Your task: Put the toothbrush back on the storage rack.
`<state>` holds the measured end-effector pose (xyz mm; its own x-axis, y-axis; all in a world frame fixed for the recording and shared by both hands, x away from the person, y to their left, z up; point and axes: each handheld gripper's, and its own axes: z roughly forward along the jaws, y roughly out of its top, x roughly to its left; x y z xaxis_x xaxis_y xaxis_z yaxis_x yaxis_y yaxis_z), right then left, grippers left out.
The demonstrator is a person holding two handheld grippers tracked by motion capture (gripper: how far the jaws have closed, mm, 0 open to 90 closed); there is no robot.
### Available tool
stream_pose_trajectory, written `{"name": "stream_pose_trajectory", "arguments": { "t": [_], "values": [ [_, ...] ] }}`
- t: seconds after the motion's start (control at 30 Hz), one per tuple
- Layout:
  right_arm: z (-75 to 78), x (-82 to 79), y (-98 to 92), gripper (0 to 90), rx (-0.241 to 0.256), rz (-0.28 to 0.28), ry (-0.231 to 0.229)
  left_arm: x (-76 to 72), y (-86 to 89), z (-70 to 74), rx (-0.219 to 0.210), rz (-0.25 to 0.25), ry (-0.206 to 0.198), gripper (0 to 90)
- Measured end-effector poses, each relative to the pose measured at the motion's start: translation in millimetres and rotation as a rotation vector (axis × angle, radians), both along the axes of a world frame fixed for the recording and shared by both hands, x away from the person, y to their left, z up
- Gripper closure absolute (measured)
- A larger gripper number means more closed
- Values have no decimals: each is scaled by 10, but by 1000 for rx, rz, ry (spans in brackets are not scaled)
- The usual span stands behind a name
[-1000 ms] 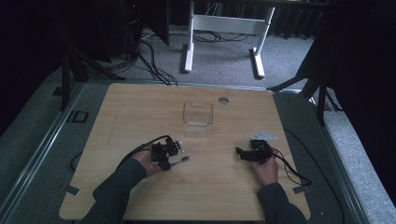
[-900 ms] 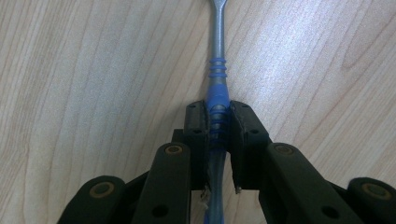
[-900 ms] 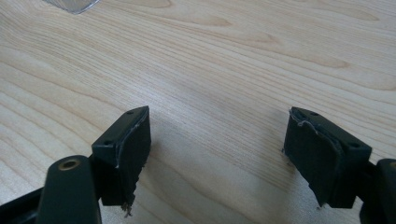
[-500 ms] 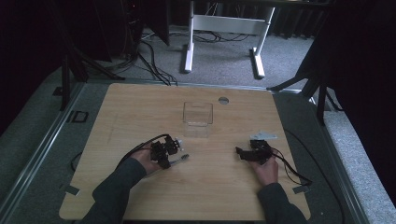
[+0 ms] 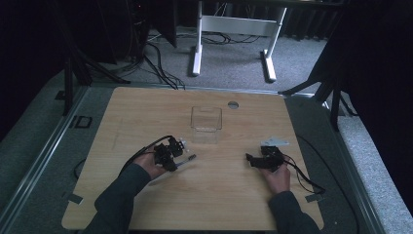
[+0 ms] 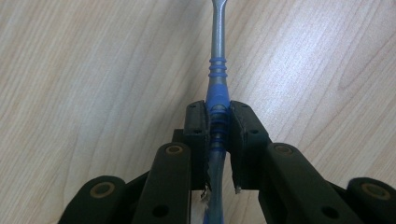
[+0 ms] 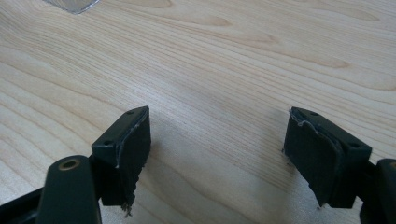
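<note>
A slim tool with a blue ribbed handle and a grey metal shaft (image 6: 217,56) lies along the wooden table. My left gripper (image 6: 218,119) is shut on its blue handle, and the shaft points away from the jaws. In the high view the left gripper (image 5: 171,155) sits left of centre with the tool's tip (image 5: 189,158) sticking out to its right. My right gripper (image 5: 253,160) rests at the right, open. In the right gripper view its jaws (image 7: 217,140) stand wide apart over bare wood.
A clear plastic box (image 5: 206,118) stands at the table's middle back. A small round grey cap (image 5: 233,104) lies behind it. A corner of the clear box (image 7: 72,4) appears at the top left of the right gripper view. Cables trail from both grippers.
</note>
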<state>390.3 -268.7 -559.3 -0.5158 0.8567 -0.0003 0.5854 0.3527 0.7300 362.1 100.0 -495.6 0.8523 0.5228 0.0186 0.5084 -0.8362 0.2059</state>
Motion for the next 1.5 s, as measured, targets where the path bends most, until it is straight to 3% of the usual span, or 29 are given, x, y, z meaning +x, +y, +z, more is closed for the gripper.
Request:
{"name": "stream_pose_trajectory", "arguments": {
  "t": [0.47, 0.73, 1.07, 1.5],
  "values": [
    [0, 0, 0, 227, 0, 0, 0, 18, 42, 81, -44, 34, -33, 784],
    [0, 0, 0, 227, 0, 0, 0, 32, 99, 143, -91, 74, -70, 783],
    [0, 0, 1, 227, 1, 0, 0, 52, 134, 179, -140, 99, -73, 783],
    [0, 0, 0, 227, 0, 0, 0, 62, 151, 227, -181, 139, -126, 783]
  ]
}}
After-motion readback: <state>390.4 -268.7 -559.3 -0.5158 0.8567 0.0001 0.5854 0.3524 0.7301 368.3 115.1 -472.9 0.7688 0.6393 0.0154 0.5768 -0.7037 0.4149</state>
